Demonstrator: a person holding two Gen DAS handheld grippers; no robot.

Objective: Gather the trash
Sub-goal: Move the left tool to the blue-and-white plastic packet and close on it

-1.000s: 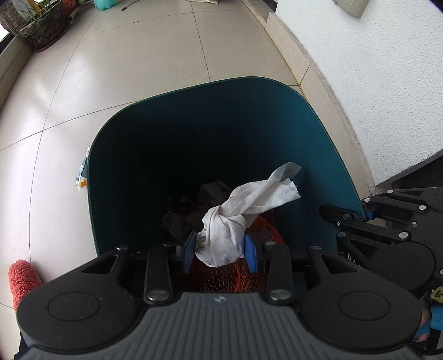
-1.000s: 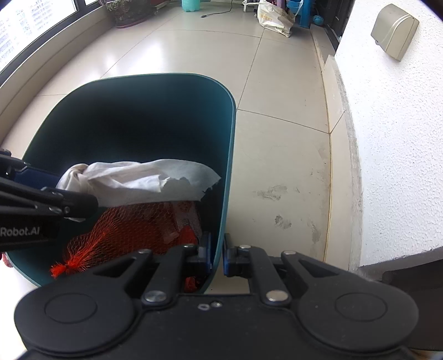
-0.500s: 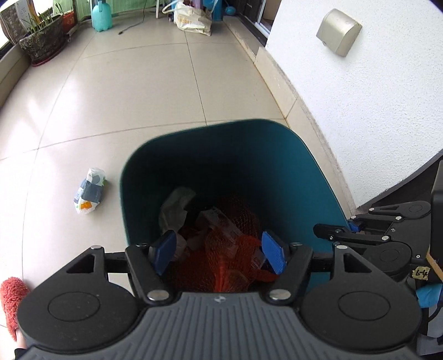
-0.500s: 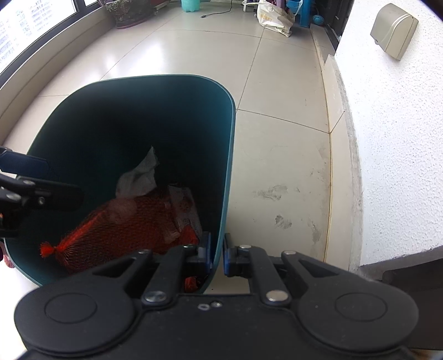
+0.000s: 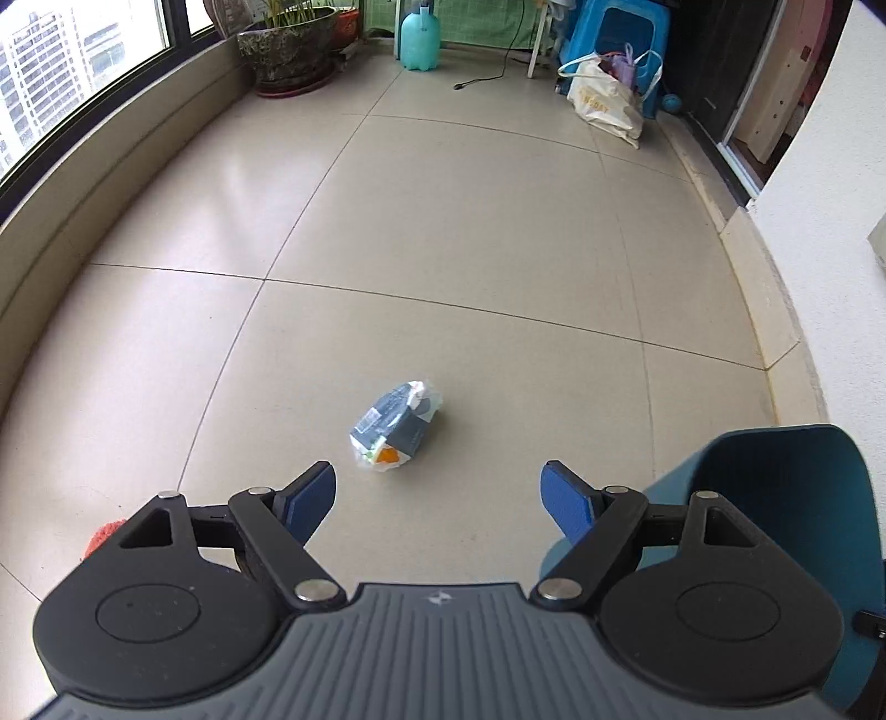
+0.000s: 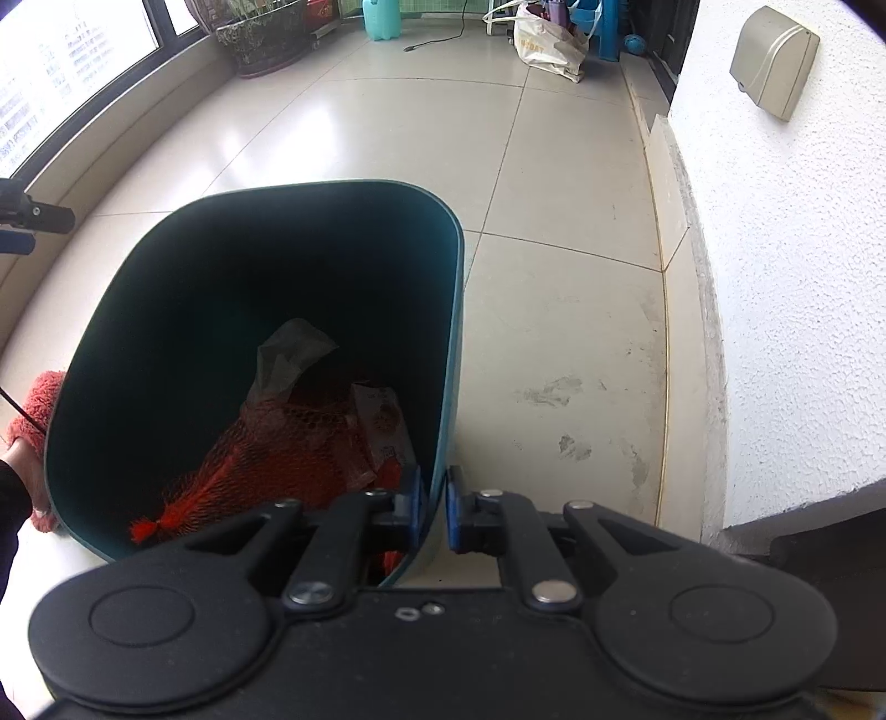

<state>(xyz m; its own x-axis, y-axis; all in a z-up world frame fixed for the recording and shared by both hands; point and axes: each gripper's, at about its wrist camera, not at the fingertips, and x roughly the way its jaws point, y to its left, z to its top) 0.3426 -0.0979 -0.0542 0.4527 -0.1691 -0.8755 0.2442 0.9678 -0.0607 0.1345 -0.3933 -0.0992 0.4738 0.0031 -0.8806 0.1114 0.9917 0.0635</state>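
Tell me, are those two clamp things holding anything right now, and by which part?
The right hand-held gripper pinches the teal trash bin by its rim. The left hand-held gripper is open and empty, facing a crumpled wrapper on the floor.

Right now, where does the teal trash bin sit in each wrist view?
Left wrist: teal trash bin at the lower right edge, partly behind the open left gripper.
Right wrist: it fills the centre-left, right gripper shut on its near wall.
Shared landmark: the white shopping bag at the far end.
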